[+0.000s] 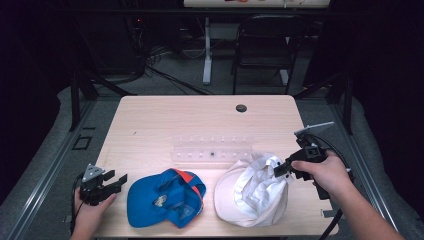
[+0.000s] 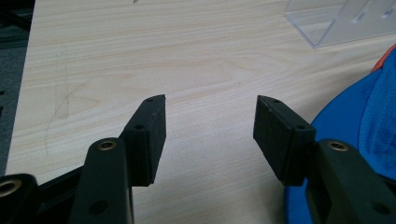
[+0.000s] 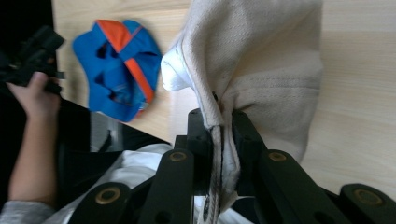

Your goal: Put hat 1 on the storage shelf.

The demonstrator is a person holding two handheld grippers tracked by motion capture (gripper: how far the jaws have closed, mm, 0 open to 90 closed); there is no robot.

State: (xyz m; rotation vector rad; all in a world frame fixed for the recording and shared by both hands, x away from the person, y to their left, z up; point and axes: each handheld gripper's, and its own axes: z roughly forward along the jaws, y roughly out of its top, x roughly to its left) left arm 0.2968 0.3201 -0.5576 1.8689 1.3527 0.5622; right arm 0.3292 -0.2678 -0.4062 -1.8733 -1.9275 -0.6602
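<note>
Black jaws of R gripper (image 3: 219, 126) pinched tight on edge of white cap (image 1: 252, 192), lifting it at table (image 1: 150, 120) front-right; thin fabric hold may slip, or cap could swing into clear rack (image 1: 212, 149); L gripper (image 1: 114, 182) wide, empty, beside blue cap (image 1: 165, 197).

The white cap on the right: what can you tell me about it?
The white cap is a cream-white baseball cap of fine mesh-like fabric, lying crumpled on the wooden table, near its front edge, right of a blue cap. The right gripper is shut on its edge, pinching the seamed fabric and pulling it up, while its lower part lies on the table.
</note>
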